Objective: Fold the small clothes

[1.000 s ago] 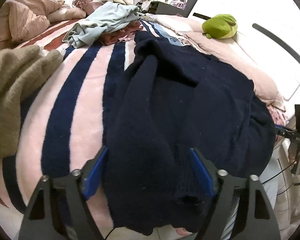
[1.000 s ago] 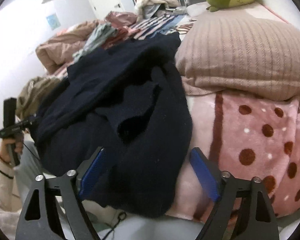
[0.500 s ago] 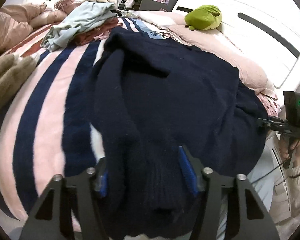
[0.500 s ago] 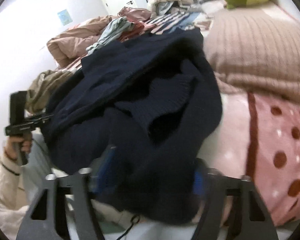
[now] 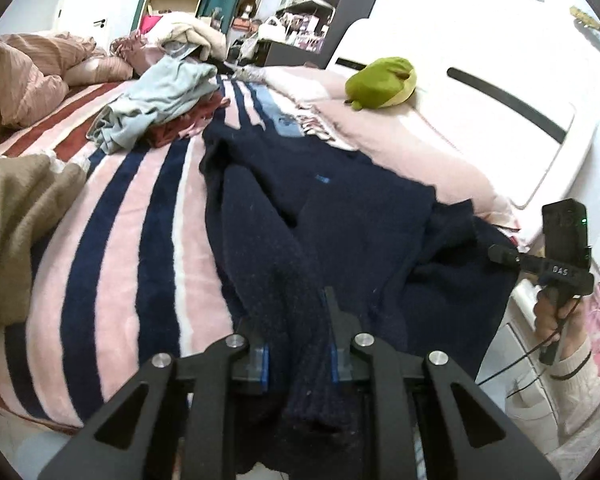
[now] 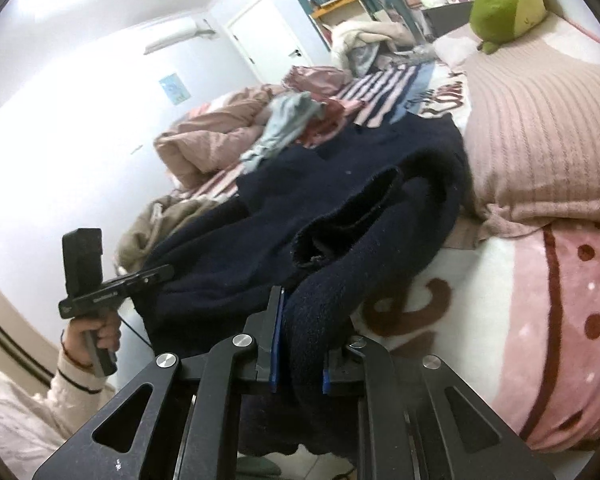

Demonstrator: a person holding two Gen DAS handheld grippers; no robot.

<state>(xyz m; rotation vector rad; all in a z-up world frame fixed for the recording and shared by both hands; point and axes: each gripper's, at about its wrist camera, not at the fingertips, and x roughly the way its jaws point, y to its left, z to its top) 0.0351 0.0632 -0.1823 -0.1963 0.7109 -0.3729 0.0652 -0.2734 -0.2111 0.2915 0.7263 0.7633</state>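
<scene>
A dark navy knitted sweater [image 5: 352,216] is lying rumpled across a bed covered by a pink and navy striped blanket [image 5: 112,216], its near edge hanging over the side of the bed toward the person. The left gripper [image 5: 298,354] is pinching a bunched ridge of the sweater's knit near that edge, its jaws having just been closing onto the fabric now pressed between the blue pads. The right gripper [image 6: 298,364] is likewise clamping a thick roll of the same sweater [image 6: 340,216], jaws just drawn in tight around it, close to a ribbed pink pillow [image 6: 540,128]. Each hand is gripping a black handle. Folding is looking barely started: the sweater is still creased, with no neat fold showing, and both grips seem to be the first take-hold before spreading or doubling it over. More clothes are waiting farther up the bed, including a pale blue garment [image 5: 160,96] heaped on a maroon one, and a tan garment [image 5: 16,216] at the left. A green plush toy [image 5: 380,80] is resting by the headboard.
</scene>
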